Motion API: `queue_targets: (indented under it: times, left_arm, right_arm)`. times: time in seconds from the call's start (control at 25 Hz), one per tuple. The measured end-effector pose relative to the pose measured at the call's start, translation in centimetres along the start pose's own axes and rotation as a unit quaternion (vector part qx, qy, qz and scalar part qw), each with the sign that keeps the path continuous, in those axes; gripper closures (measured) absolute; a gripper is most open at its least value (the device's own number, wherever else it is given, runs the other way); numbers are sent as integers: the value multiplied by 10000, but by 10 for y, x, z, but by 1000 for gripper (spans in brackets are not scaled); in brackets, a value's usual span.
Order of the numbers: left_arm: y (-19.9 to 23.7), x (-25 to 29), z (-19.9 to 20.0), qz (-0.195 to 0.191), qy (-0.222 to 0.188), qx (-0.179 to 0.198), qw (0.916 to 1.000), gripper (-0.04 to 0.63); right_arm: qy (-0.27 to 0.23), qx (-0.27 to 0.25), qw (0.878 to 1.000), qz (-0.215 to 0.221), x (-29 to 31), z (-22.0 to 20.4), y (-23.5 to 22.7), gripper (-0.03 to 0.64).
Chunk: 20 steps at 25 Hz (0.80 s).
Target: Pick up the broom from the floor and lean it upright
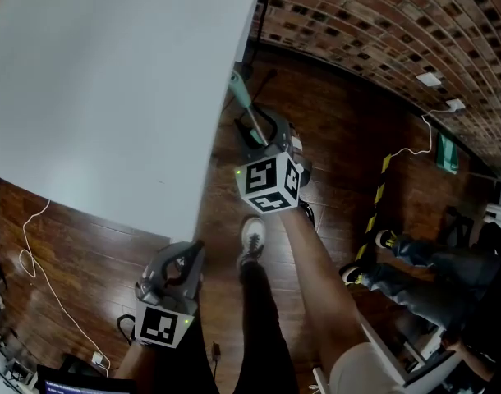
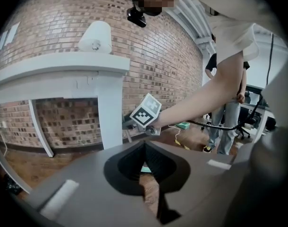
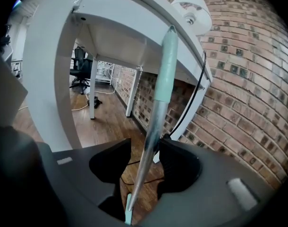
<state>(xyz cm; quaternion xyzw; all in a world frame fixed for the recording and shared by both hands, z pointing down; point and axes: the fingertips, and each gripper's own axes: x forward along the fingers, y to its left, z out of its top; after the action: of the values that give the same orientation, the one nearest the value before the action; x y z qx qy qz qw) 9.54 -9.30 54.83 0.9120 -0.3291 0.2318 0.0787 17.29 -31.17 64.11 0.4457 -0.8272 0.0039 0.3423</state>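
Two grippers show. At near left, the left gripper (image 1: 183, 263) hangs idle by the table (image 1: 111, 89), its jaws pressed together on nothing. Farther off to the right, the broom (image 1: 245, 105) stands upright, its green-tipped handle leaning on the table's edge near the brick wall (image 1: 382, 31). The right gripper (image 1: 265, 134) has its jaws spread wide around the shaft, seemingly not pinching, though one pad may brush it. The leaning step looks done. Next, the jaws need backing straight off without nudging the handle.
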Motion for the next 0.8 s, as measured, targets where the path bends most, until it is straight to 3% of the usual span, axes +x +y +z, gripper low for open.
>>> queue_targets:
  times: [0.32,0.4,0.6,0.72,0.8]
  left_arm:
    - [0,3,-2,-70,-19,-105,9999,595]
    - [1,2,-2,-60,-8,-100,9999,595]
    - [7,-3,4,-60,-97,-114,9999,595]
    - [14,-11,16,-72,-293,-98,9995,595]
    - [19,-22,27,-90,-433,-547,9975,595]
  right_arm:
    - [-95,439,9989,-157,-10,-6,-21,404]
    - [-103,593,9980,-209,-19,-10,-23,433]
    - [-73,623,9975,-332,-46,-18,-19,597]
    - [1,618,9975,-355,-68,-19,-8,604]
    - [76,627,9972,-396,-89,-17,2,604]
